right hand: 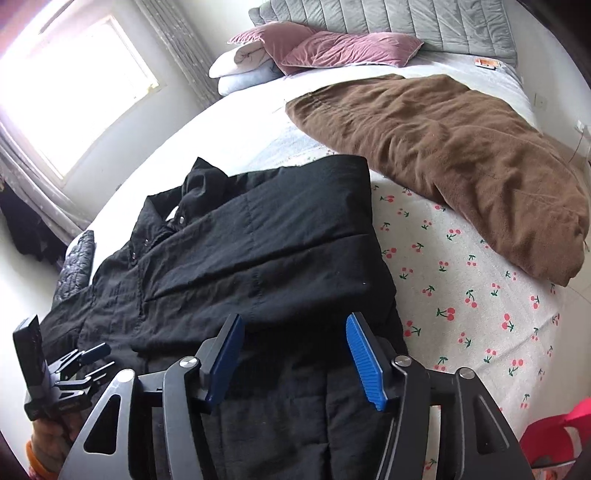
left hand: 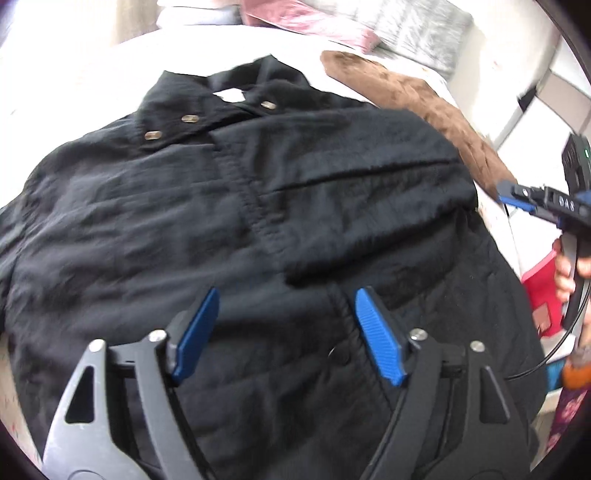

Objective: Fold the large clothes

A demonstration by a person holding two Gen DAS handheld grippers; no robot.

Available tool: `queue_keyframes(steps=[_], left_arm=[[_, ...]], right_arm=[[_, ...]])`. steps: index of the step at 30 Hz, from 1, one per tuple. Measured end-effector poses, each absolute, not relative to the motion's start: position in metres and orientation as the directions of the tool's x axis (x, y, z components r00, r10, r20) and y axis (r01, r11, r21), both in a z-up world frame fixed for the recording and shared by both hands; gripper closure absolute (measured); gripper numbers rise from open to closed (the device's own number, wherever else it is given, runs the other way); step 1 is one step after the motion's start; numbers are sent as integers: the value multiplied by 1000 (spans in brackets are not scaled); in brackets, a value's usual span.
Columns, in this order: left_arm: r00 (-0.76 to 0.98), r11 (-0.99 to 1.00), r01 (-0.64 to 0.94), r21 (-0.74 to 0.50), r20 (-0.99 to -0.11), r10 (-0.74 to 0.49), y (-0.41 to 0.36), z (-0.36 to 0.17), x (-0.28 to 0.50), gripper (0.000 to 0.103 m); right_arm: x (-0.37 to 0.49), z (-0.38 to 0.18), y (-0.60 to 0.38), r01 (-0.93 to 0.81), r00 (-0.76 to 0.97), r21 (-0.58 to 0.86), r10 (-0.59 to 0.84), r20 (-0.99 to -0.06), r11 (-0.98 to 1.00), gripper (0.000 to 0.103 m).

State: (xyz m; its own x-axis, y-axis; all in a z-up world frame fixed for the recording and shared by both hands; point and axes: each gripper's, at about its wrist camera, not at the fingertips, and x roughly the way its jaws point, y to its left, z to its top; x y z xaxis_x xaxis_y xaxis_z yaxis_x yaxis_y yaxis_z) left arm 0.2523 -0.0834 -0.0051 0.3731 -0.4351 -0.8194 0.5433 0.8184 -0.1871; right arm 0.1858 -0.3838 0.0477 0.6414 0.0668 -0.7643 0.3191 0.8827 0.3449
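Note:
A large black jacket (left hand: 229, 221) with metal snaps at the collar lies flat on the bed, one sleeve folded across its front (right hand: 266, 236). My left gripper (left hand: 286, 301) hovers open and empty over the jacket's lower middle. It also shows at the lower left of the right wrist view (right hand: 94, 360). My right gripper (right hand: 293, 326) is open and empty above the jacket's lower right part. In the left wrist view the right gripper (left hand: 517, 195) is at the jacket's right edge.
A brown blanket (right hand: 454, 155) lies beyond the jacket on the cherry-print sheet (right hand: 472, 295). Pink pillows (right hand: 332, 48) and a grey headboard (right hand: 406, 18) are at the far end. A window (right hand: 70, 85) is at the left. A red object (right hand: 554, 432) sits at the bed's near right.

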Motion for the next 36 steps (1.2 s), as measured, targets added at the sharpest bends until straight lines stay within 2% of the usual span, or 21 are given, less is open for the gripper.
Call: queue_keyframes(steps=[5, 10, 12, 14, 19, 23, 28, 32, 35, 36], left_arm=[[465, 900, 405, -161, -812, -354, -16, 29, 236, 19], [539, 958, 242, -154, -799, -265, 67, 51, 233, 16], [569, 974, 168, -153, -792, -223, 105, 56, 230, 16], [590, 981, 97, -166, -784, -191, 141, 59, 229, 16], [622, 963, -87, -254, -770, -147, 235, 49, 231, 16], [642, 883, -226, -410, -745, -181, 304, 27, 238, 16], [680, 777, -313, -547, -700, -219, 350, 2, 255, 16], [729, 706, -377, -599, -662, -173, 375, -10, 274, 17], [744, 660, -448, -603, -661, -99, 392, -19, 286, 24], [746, 651, -466, -600, -661, -76, 394, -21, 289, 32]], right_arm=[[169, 80, -344, 296, 692, 328, 35, -721, 897, 24], [150, 106, -301, 272, 732, 274, -14, -681, 922, 18], [144, 110, -288, 269, 751, 263, -31, -660, 927, 10], [139, 108, -278, 275, 760, 242, -56, -647, 931, 6], [134, 81, -262, 269, 761, 223, -64, -645, 937, 6], [143, 64, -255, 243, 724, 181, -54, -688, 953, 6], [147, 53, -249, 240, 705, 144, -71, -705, 960, 6], [151, 46, -243, 220, 695, 142, -53, -717, 965, 5], [152, 44, -239, 211, 695, 145, -44, -717, 967, 6], [153, 44, -238, 208, 695, 141, -45, -718, 968, 6]])
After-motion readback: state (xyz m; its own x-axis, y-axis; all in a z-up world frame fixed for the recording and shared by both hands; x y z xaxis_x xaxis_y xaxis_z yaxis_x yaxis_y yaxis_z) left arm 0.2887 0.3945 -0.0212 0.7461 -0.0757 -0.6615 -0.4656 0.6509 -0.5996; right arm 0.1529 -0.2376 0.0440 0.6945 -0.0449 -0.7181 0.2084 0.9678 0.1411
